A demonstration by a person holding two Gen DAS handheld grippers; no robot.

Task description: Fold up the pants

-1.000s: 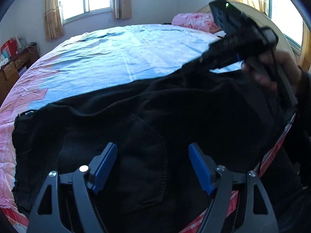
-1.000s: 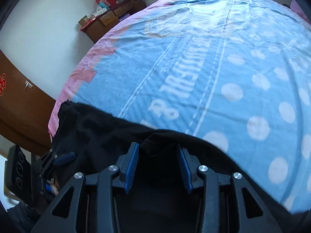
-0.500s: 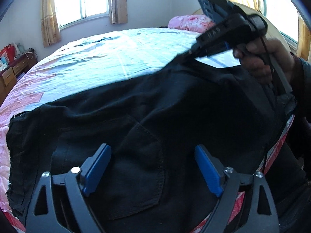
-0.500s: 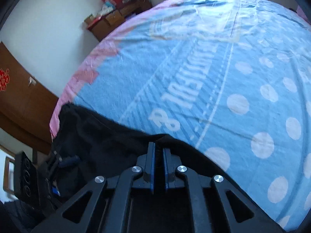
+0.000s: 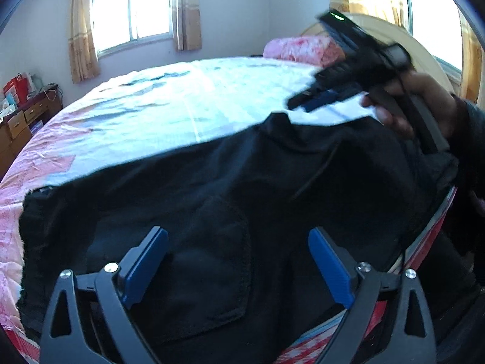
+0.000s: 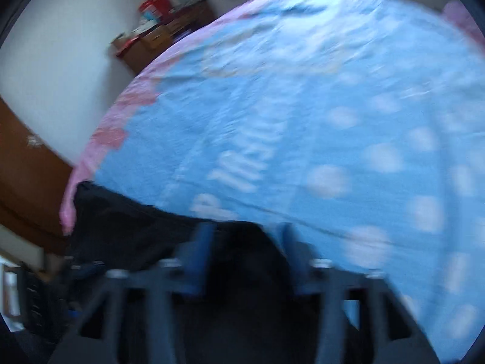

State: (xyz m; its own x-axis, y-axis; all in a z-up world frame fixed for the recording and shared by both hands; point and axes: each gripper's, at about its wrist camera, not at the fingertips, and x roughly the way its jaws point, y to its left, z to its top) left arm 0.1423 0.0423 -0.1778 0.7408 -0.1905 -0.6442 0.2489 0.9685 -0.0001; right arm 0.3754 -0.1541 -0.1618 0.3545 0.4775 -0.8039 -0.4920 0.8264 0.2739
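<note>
Black pants [image 5: 230, 188] lie spread on the near edge of the bed, back pocket [image 5: 209, 261] up. My left gripper [image 5: 238, 261] is open just above the pocket, holding nothing. My right gripper [image 6: 247, 248] is open, its blurred jaws apart over the far edge of the pants [image 6: 127, 230]. In the left wrist view the right gripper [image 5: 306, 103] hangs just above a raised peak of the cloth, apart from it.
The bed has a blue dotted sheet [image 6: 318, 121] with a pink border [image 5: 18, 212]. A pink pillow [image 5: 300, 48] lies at the headboard. A wooden dresser [image 5: 21, 127] stands by the window wall. A brown wardrobe [image 6: 27, 176] is beside the bed.
The right gripper shut on the far edge of the pants half a second ago, then opened and lifted off. The cloth edge dropped back. The left gripper stayed open over the pocket.
</note>
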